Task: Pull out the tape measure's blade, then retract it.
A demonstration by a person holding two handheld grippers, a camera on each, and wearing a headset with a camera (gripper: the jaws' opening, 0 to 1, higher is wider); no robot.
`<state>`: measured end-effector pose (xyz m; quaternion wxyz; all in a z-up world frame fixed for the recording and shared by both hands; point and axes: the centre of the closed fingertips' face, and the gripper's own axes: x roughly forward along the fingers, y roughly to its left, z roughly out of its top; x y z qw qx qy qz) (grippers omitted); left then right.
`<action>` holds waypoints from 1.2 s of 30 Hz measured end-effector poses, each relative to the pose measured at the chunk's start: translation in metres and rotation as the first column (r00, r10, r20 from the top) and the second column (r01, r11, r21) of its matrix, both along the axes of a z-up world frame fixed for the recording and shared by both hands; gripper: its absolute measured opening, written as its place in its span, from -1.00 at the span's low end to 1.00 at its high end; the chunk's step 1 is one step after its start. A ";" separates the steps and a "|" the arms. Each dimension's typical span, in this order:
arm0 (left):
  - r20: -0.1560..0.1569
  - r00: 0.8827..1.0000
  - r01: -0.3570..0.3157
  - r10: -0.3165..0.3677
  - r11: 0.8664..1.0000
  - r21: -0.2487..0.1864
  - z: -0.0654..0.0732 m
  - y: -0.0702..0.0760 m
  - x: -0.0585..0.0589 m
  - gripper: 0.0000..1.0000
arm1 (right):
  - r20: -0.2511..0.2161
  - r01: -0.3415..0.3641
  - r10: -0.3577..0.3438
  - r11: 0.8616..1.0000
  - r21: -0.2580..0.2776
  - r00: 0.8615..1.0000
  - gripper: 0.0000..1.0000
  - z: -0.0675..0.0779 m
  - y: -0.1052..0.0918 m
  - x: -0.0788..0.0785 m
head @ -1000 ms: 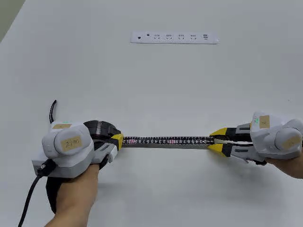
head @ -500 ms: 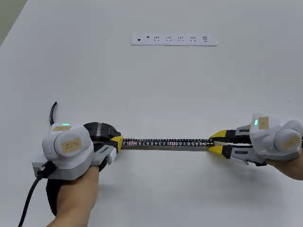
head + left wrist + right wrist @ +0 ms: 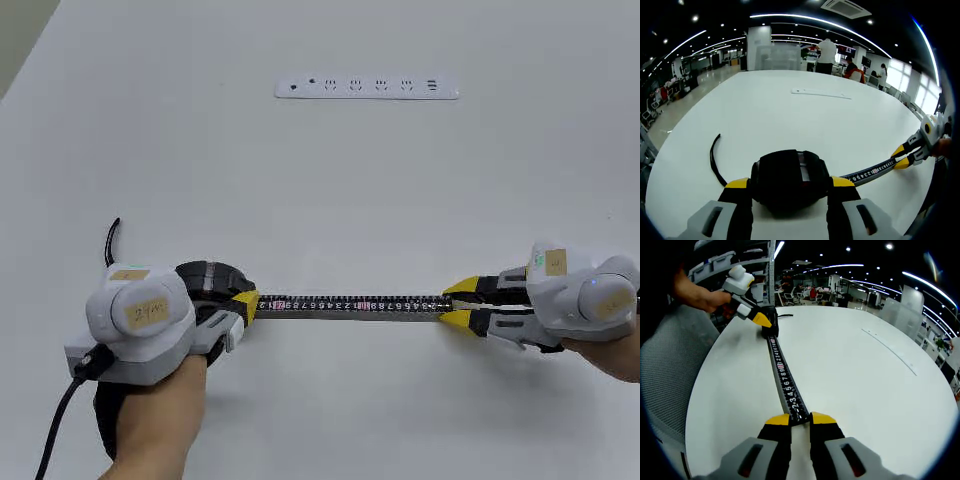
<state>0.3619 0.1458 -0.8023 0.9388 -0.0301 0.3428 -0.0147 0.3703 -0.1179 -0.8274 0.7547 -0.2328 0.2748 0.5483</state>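
The tape measure's case [image 3: 212, 277] lies on the white table [image 3: 350, 180], near its front edge. The left gripper [image 3: 232, 300] is clamped on it, one yellow-tipped jaw on each flank, as the left gripper view shows plainly [image 3: 790, 182]. The blade [image 3: 350, 301] runs out from the case to the right, low over the table. Its far end is pinched flat between the closed jaws of the right gripper [image 3: 458, 302].

The case is black, compact and probably rubber-coated, so it should grip well and bear a firm squeeze on its sides. The blade is thin, springy steel, stiff along its curve but ready to kink if twisted, and the spring will likely pull it home hard. The best hold is at the very tip, where the right gripper view shows the jaws closed on the low numbers [image 3: 795, 419]. The end hook is hidden between them, so I cannot tell whether they bear on the hook or only on the blade.

A black wrist strap [image 3: 110, 235] trails from the case to the left, clear of the blade's line. A white power strip [image 3: 367, 86] lies well apart toward the far side. The left gripper's cable [image 3: 55, 430] hangs off the near edge. Nothing stands in the blade's path.
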 end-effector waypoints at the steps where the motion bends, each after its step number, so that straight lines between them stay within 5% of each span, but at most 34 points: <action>1: -0.001 1.000 0.000 0.000 1.000 0.000 0.000 0.000 0.000 0.12 | 0.001 -0.001 0.001 1.000 -0.001 1.000 -0.78 0.000 0.000 0.000; 36: -0.016 1.000 0.010 -0.010 1.000 -0.023 0.001 -0.001 -0.002 0.11 | 0.000 -0.010 0.010 1.000 -0.008 1.000 -0.78 0.001 0.003 -0.001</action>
